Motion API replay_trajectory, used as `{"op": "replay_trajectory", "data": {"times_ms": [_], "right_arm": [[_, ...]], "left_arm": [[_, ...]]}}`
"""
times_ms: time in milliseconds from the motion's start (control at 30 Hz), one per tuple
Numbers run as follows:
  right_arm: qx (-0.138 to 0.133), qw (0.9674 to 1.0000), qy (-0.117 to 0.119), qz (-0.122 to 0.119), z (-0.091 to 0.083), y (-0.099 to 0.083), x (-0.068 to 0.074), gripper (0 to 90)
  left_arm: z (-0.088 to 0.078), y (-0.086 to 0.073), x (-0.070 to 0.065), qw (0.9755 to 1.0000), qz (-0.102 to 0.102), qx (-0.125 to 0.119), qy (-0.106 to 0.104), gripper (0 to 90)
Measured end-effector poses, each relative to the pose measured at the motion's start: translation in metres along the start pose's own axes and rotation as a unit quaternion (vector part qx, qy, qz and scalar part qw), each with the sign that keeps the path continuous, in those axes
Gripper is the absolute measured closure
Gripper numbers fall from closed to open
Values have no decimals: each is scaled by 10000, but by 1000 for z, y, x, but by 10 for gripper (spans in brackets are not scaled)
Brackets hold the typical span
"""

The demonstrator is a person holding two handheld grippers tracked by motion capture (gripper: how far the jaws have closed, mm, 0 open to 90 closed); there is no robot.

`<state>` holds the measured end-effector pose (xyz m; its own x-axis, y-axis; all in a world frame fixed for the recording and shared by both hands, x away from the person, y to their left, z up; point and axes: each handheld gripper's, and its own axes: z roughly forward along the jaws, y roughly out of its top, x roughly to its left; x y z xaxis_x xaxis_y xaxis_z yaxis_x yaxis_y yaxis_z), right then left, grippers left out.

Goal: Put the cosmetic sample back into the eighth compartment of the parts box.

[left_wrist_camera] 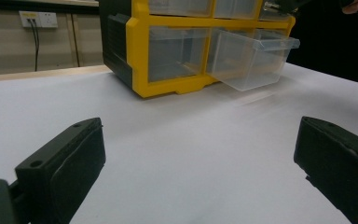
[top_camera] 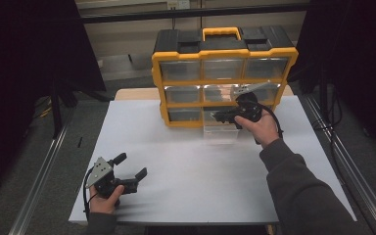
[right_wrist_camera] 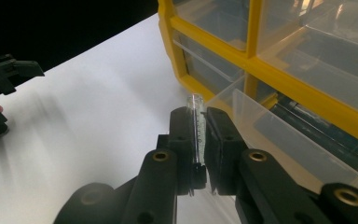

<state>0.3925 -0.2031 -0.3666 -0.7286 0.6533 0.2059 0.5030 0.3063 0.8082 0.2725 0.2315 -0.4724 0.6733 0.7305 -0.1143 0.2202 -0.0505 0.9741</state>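
A yellow and black drawer organiser (top_camera: 223, 73) stands at the back of the white table (top_camera: 186, 171). Its bottom middle clear drawer (top_camera: 220, 132) is pulled out, as the left gripper view also shows (left_wrist_camera: 251, 58). My right gripper (top_camera: 220, 116) hovers just over that drawer's front. In the right gripper view its jaws (right_wrist_camera: 199, 119) are shut on a thin clear tube (right_wrist_camera: 196, 105) that sticks out past the fingertips, beside the drawer's rim (right_wrist_camera: 261, 116). My left gripper (top_camera: 131, 165) rests near the table's front left, open with nothing between its pads (left_wrist_camera: 74, 158).
Metal rails run along both sides of the table. The organiser's other clear drawers (top_camera: 181, 71) are pushed in. A carry handle (top_camera: 221, 32) tops the organiser. Bare white table lies between the two grippers.
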Motion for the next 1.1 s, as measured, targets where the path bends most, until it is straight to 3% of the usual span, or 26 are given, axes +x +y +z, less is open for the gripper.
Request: {"op": "replay_trajectory", "data": {"times_ms": [1100], "right_arm": [[11,9993,-341,171,12,-4,-22,813]], "left_arm": [[-1,0,2,10000,79,54,-5,20]]}}
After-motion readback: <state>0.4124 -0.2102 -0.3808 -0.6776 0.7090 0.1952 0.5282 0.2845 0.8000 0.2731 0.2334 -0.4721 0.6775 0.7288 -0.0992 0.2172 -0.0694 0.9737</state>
